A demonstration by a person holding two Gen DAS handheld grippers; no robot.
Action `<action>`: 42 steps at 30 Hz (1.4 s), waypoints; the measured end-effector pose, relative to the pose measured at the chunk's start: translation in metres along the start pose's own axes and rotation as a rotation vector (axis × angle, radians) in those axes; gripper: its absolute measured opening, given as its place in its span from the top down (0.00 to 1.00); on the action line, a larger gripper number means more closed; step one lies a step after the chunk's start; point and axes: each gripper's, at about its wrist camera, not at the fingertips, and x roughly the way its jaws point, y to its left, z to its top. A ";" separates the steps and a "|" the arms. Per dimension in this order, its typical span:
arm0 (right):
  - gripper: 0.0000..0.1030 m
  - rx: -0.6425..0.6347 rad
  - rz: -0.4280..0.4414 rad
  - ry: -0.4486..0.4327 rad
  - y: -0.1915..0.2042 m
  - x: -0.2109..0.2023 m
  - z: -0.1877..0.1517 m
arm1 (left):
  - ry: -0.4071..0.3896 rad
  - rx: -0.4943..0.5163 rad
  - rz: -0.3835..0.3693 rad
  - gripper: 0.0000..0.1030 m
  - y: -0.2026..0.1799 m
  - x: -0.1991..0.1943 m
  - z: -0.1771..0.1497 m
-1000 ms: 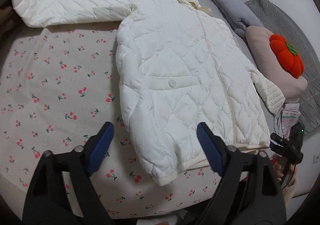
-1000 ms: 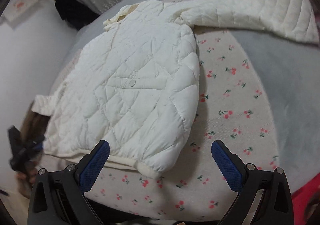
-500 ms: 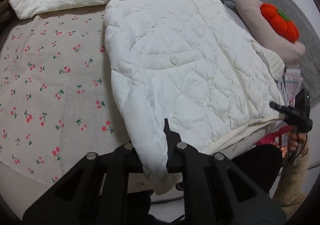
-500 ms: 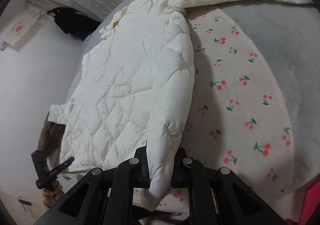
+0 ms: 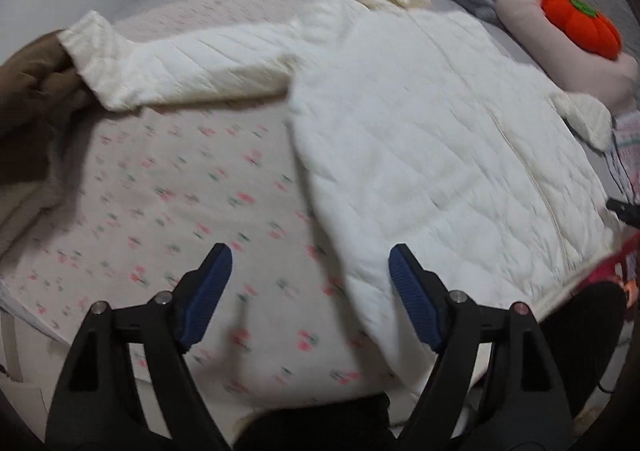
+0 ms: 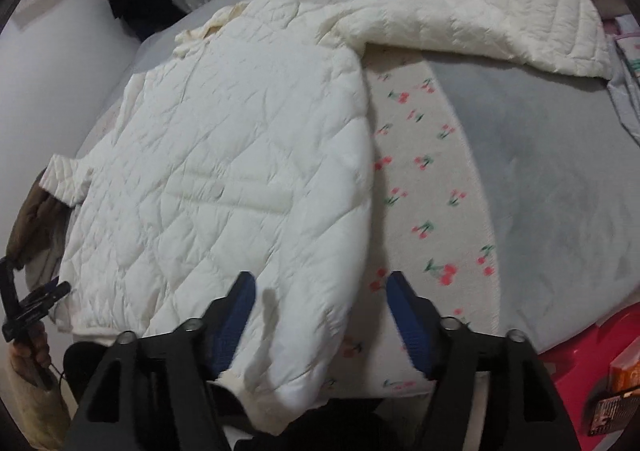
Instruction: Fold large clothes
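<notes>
Nearest the cameras, both tools have their jaws opening and grip nothing. The left tool [image 5: 308,291] straddles the hem corner of the white quilted jacket [image 5: 432,139], its right pad sitting against the fabric edge and its left pad over the bare cherry-print blanket [image 5: 168,187]. The right tool [image 6: 320,315] has the opposite hem corner lying loosely between its pads, no longer pinched. The jacket lies front up and spread flat on the blanket, which covers a grey bed [image 6: 560,179]; its hem is at the near edge of the bed, its collar at the far end. One sleeve [image 5: 180,71] stretches out sideways to the far left in the left wrist view, its cuff beside a brown cloth heap [image 5: 28,91]; the other sleeve [image 6: 480,31] reaches to the far right in the right wrist view. Beyond that lie a pink cushion with an orange pumpkin toy [image 5: 580,27] and grey bedding. The hem corners overhang the near edge, so the padded, slippery shell could slide off or bunch up once released. A fold begun from here may go skewed, because the sleeves are still spread wide and would drag. The far cuff might also snag the brown heap.
</notes>
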 end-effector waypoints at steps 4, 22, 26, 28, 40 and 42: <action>0.23 0.084 -0.004 -0.051 -0.020 -0.011 0.022 | -0.118 -0.178 0.289 0.21 0.080 -0.005 0.052; 0.22 0.171 -0.049 -0.059 -0.024 0.019 0.054 | -0.205 -0.357 0.494 0.98 0.197 0.034 0.171; 0.22 0.172 -0.086 -0.101 -0.033 0.010 0.064 | -0.371 -0.453 0.798 0.98 0.173 -0.015 0.143; 0.22 0.192 -0.107 -0.118 -0.043 0.007 0.068 | -0.323 -0.478 0.888 0.97 0.174 -0.015 0.133; 0.17 0.478 -0.224 -0.362 -0.151 -0.043 0.092 | -0.394 -0.396 0.689 0.25 0.099 -0.053 0.112; 0.17 0.527 -0.284 -0.407 -0.169 -0.050 0.103 | -0.376 -0.345 0.575 0.22 0.070 -0.047 0.121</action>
